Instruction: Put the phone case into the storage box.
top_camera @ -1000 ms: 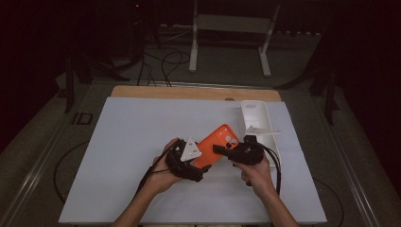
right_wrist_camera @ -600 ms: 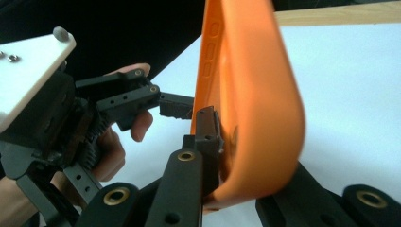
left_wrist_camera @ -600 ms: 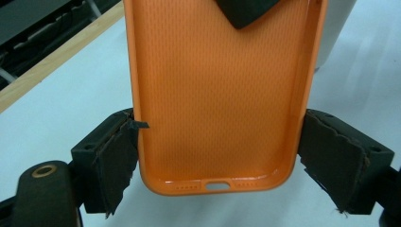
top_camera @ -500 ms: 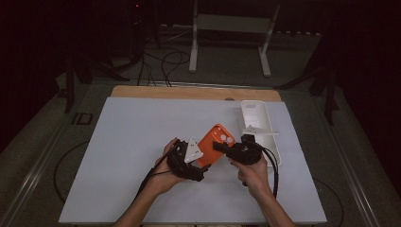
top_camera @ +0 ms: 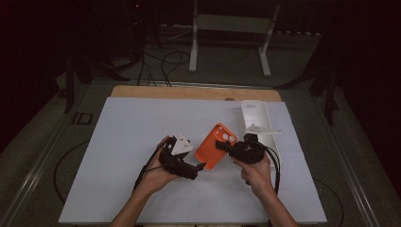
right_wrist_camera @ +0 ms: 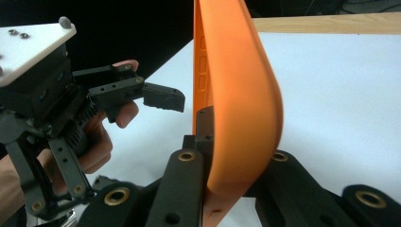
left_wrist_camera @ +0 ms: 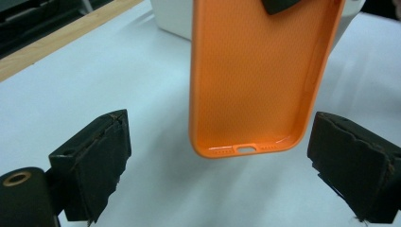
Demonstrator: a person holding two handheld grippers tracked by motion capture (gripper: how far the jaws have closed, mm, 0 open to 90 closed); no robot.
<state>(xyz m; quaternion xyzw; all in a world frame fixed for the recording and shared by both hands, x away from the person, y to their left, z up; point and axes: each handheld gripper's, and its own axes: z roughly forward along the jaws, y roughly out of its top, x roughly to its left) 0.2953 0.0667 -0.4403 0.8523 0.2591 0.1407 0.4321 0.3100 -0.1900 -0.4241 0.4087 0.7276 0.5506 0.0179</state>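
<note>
My right gripper is clamped on the orange phone case, holding it tilted above the white mat. Left gripper: jaws have just been opening, now wide, straddling case's bottom edge w/o contact. Handover to right looks done. White tray sits just behind; path otherwise unobstructed.

Orange phone case: top end cut off by the upper frame edge in the left gripper view; white tray behind it largely hidden.
</note>
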